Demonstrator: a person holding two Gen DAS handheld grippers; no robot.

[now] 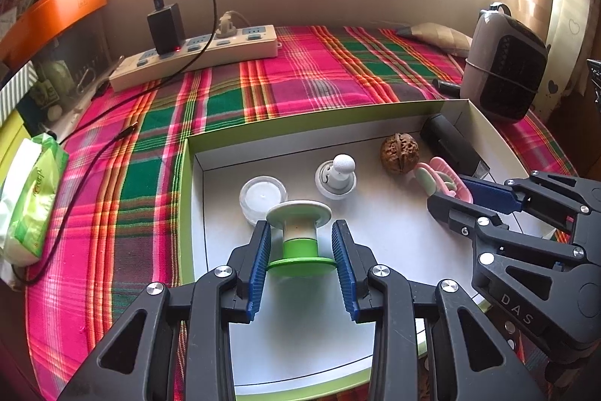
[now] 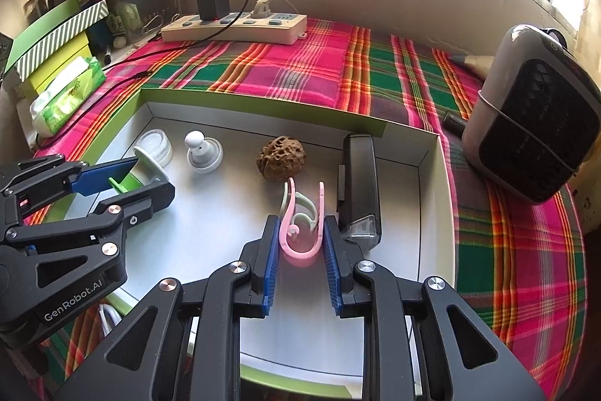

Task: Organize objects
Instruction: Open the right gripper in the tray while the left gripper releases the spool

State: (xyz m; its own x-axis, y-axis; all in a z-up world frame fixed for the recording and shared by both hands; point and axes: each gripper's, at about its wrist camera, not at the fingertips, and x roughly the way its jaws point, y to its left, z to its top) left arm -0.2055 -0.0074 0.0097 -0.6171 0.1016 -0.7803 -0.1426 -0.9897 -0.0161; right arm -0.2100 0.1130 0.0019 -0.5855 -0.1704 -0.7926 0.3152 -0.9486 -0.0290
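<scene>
Left tool [image 1: 300,250] pinches the green spool [image 1: 300,239] by its rims, right tool [image 2: 300,243] squeezes the pink clip [image 2: 300,232], both inside the box [image 2: 263,109].

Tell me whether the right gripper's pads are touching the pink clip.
Touching. The right wrist view shows the right gripper with both blue pads pressed against the sides of the pink clip, with no gap on either side.

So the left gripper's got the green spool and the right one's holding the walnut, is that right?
Not quite. The left gripper does hold the green spool, but the right gripper is closed on the pink clip. In the right wrist view the walnut lies free in the box.
</scene>
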